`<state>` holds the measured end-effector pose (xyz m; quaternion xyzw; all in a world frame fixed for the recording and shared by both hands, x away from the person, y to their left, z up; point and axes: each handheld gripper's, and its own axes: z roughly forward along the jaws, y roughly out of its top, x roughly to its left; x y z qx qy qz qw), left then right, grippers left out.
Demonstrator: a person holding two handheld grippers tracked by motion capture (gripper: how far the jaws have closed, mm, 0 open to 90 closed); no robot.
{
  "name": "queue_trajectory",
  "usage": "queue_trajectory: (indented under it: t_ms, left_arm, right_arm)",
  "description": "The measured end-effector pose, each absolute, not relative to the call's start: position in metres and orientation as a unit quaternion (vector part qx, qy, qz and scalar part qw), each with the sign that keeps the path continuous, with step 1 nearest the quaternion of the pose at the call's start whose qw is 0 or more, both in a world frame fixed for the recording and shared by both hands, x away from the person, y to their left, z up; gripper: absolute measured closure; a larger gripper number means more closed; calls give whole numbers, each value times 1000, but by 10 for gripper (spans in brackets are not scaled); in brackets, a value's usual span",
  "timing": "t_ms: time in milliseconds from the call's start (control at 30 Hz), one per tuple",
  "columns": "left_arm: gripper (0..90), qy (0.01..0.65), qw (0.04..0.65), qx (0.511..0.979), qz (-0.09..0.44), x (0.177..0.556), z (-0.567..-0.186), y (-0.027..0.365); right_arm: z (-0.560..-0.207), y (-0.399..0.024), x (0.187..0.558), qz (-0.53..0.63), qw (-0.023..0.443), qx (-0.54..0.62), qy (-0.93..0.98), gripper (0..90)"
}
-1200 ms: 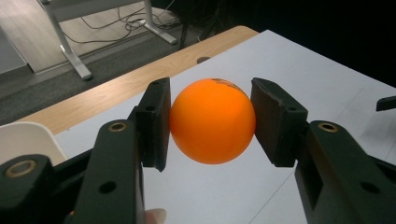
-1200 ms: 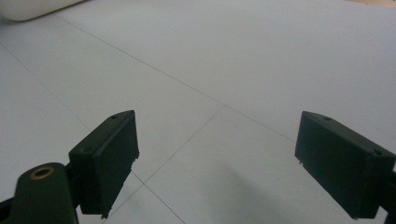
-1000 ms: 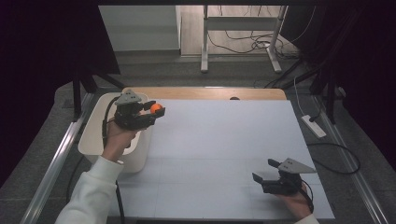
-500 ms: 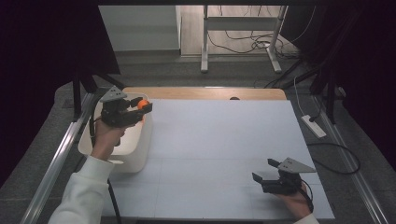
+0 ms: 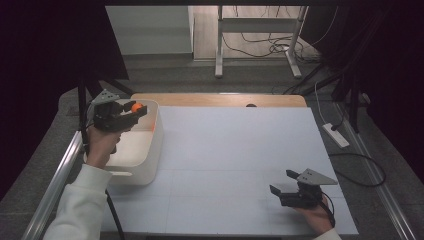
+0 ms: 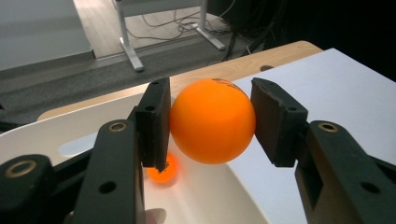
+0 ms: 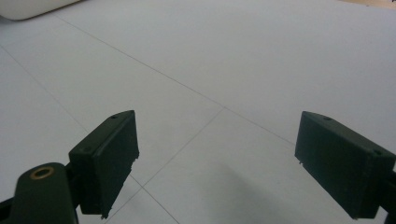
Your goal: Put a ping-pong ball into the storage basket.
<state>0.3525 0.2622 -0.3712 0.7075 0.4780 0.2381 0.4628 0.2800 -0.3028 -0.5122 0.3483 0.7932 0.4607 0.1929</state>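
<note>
Jaws of the left gripper (image 6: pixel 210 123) clamp an orange ball (image 6: pixel 212 120) above the white tub (image 5: pixel 150 150) at the table's left edge, where a second orange ball (image 6: pixel 161 170) lies inside. Well apart, the right gripper (image 7: pixel 217 168) hangs released over the bare white tabletop (image 5: pixel 235 150), nothing between them.

The left gripper (image 5: pixel 131 111) is at the middle left of the high view, held up by the left hand (image 5: pixel 101 142), and its jaws point toward the right of the frame. The left forearm, in a white sleeve, comes in from the lower left corner and rises toward the hand. In the left gripper view, both jaws are pressed on an orange ball (image 6: pixel 212 121). The right gripper (image 5: pixel 284 182) is at the lower right of the high view, low over the surface, with the right hand (image 5: pixel 316 216) behind it at the bottom edge. Its jaws point to the left of the frame and stand wide apart, with nothing between them.
</note>
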Motion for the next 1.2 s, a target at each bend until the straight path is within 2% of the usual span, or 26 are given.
queue_trajectory:
  t_ms: [500,967,1200]
  left_arm:
    - [504,511,435,707,224,372,-388,272]
    - [502,541,371,730,191,390,-409,270]
    - [501,544,373,728,188,390,-411,270]
  right_arm:
    - [-512,-302,280,461,192,348,794,135]
    - [-513,-302,280,459,192,348,794,135]
    - [-513,-302,280,460,192,347,794,135]
